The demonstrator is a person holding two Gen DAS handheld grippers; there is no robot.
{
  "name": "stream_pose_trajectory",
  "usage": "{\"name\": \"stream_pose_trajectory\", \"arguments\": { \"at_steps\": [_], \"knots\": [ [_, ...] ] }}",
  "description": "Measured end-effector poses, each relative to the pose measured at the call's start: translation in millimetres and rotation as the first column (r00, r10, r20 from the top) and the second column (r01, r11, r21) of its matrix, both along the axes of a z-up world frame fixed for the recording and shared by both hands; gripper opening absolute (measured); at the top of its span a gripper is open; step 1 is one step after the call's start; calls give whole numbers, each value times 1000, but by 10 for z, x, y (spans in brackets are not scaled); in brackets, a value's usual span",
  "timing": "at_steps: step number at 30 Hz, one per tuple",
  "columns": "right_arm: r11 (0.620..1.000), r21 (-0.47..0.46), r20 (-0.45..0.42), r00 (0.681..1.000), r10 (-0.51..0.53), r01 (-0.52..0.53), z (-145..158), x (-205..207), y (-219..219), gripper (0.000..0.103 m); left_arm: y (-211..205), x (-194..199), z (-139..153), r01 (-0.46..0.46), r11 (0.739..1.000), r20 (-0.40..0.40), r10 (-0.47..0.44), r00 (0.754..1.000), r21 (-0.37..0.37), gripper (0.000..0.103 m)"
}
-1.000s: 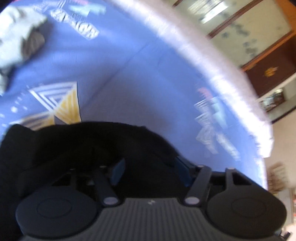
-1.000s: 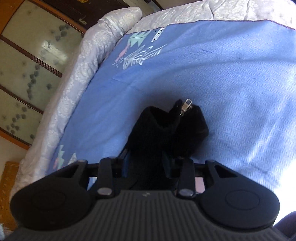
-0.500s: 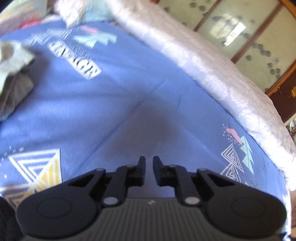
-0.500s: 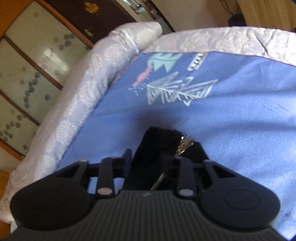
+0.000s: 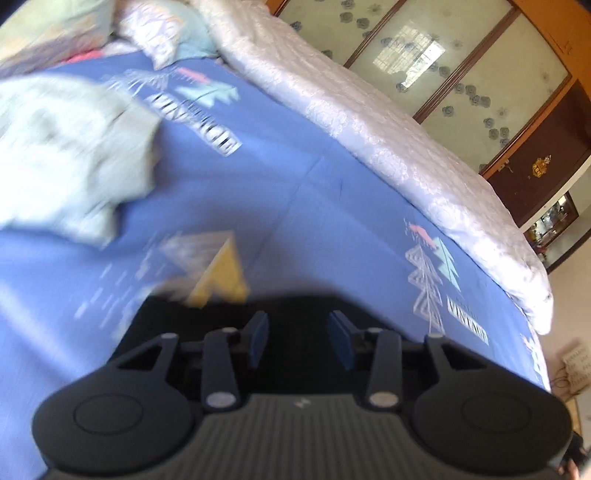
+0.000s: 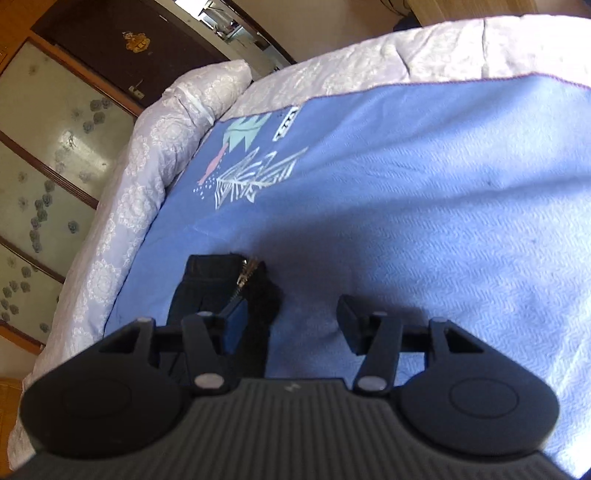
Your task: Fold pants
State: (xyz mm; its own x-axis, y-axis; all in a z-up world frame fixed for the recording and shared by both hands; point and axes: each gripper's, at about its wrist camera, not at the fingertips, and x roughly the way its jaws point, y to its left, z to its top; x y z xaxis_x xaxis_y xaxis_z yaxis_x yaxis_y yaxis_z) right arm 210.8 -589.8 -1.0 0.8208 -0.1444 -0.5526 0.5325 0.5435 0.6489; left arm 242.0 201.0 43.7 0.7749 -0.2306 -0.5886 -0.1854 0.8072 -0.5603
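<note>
The black pants lie on the blue blanket just under and ahead of my left gripper, which is open with its blue pads apart above the dark cloth. In the right wrist view the pants' waist end with the metal zipper lies on the blanket at the lower left. My right gripper is open; its left finger is over the pants' edge and nothing is held between the fingers.
A blurred pale grey-green garment lies on the blanket at the left. A white quilted bedspread runs along the bed's far side, with pillows at the head. Glass-panelled wardrobe doors and a dark door stand beyond the bed.
My right gripper opened and let go of the pants' waist end, which now lies on the blanket. My left gripper went from shut to open and moved back over the black cloth.
</note>
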Motion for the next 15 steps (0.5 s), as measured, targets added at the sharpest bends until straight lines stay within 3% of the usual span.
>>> {"name": "stream_pose_trajectory", "arguments": {
  "at_steps": [3, 4, 5, 6, 11, 13, 15],
  "knots": [
    [999, -19, -1, 999, 50, -50, 11, 206, 115, 53, 67, -302, -132, -20, 1000, -17, 20, 1000, -21, 37],
    [997, 3, -5, 997, 78, -78, -14, 295, 144, 41, 77, -366, -189, -27, 999, -26, 27, 999, -18, 37],
    [997, -5, -37, 996, 83, -83, -24, 363, 189, 15, 75, -404, -259, -29, 1000, -45, 29, 999, -9, 37],
    [997, -43, -80, 995, 64, -67, -12, 398, 235, 9, 70, -418, -333, -30, 1000, -65, 30, 997, 1, 36],
    [977, -180, -35, 991, -126, 118, 144, 171, 89, 8, -33, -377, -443, -40, 994, -14, 41, 999, 98, 33],
    [979, -148, -98, 983, -157, 142, 54, 145, -27, 10, -172, -344, -422, -26, 982, 1, 27, 1000, 188, 37],
    [986, -104, -100, 985, -141, 130, 10, 70, -78, 13, -287, -318, -375, -3, 968, -8, 5, 1000, 249, 46]
  ]
}}
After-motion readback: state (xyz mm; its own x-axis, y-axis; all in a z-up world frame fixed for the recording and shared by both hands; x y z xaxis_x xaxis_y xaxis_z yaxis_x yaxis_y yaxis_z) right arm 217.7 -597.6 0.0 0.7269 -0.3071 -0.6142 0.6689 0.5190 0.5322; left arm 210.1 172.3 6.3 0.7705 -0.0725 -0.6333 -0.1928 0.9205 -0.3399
